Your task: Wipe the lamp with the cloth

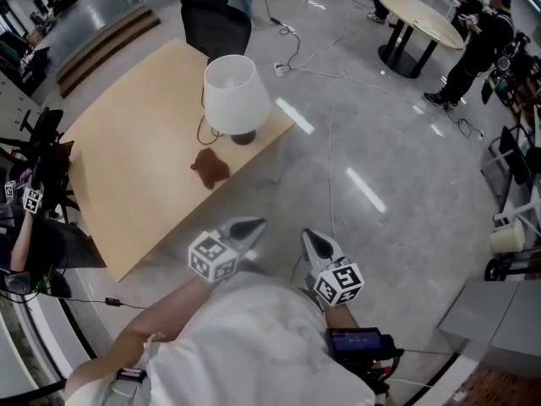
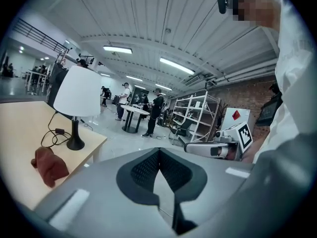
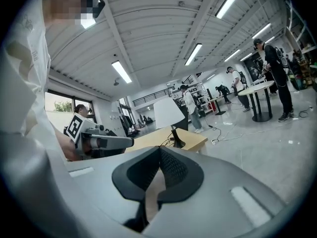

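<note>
Nothing picked up yet
Left gripper [image 1: 254, 224] and right gripper [image 1: 311, 239], lower centre, pressed together, empty; cloth [image 1: 210, 168] by the lamp [image 1: 235, 94], handy to grab.

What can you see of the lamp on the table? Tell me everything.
The lamp is a table lamp: white flared shade, open on top, thin dark stem, round dark base. It stands upright near an edge of the pale wooden table. Its cord loops on the tabletop beside the base. The brown cloth lies close by, apart from the base.
</note>
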`<move>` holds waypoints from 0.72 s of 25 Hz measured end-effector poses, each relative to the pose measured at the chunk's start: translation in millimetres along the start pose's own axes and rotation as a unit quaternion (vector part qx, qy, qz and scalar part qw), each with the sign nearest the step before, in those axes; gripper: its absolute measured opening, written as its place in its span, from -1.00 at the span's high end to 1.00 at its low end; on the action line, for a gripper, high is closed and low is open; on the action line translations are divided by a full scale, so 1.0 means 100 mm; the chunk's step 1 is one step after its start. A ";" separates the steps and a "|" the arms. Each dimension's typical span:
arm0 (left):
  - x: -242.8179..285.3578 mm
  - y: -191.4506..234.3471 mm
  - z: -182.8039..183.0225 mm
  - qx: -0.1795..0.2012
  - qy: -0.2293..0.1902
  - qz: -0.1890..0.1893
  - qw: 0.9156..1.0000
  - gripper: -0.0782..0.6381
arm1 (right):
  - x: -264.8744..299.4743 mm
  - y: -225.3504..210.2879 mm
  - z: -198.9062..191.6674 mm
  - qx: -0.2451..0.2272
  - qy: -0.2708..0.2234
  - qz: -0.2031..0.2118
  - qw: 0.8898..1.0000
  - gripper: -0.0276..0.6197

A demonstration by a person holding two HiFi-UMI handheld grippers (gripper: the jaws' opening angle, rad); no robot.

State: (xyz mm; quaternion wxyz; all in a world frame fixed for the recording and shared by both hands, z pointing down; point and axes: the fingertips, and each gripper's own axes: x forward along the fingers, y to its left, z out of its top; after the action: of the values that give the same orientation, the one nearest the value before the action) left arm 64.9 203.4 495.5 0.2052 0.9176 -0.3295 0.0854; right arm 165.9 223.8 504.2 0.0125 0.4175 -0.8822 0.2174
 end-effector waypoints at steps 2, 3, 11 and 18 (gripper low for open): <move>0.08 0.00 0.02 -0.001 -0.005 0.013 1.000 0.78 | -0.02 -0.11 0.02 -0.002 0.001 0.006 1.000 0.88; 0.11 0.02 0.04 -0.004 -0.007 0.020 1.000 0.78 | -0.01 -0.15 0.03 -0.003 0.003 0.010 1.000 0.88; 0.03 0.31 0.15 -0.011 -0.008 0.075 0.997 0.78 | 0.43 -0.11 0.15 -0.015 0.021 0.070 0.997 0.88; -0.19 0.82 0.12 -0.044 -0.016 0.114 0.992 0.78 | 0.92 0.02 0.24 -0.034 0.050 0.101 0.993 0.88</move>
State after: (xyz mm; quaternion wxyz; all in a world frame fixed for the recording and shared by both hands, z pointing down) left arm -1.7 151.3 505.4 0.2293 0.8652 -0.4389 0.0785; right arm 108.3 148.1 500.3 0.0484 0.3145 -0.9250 0.2078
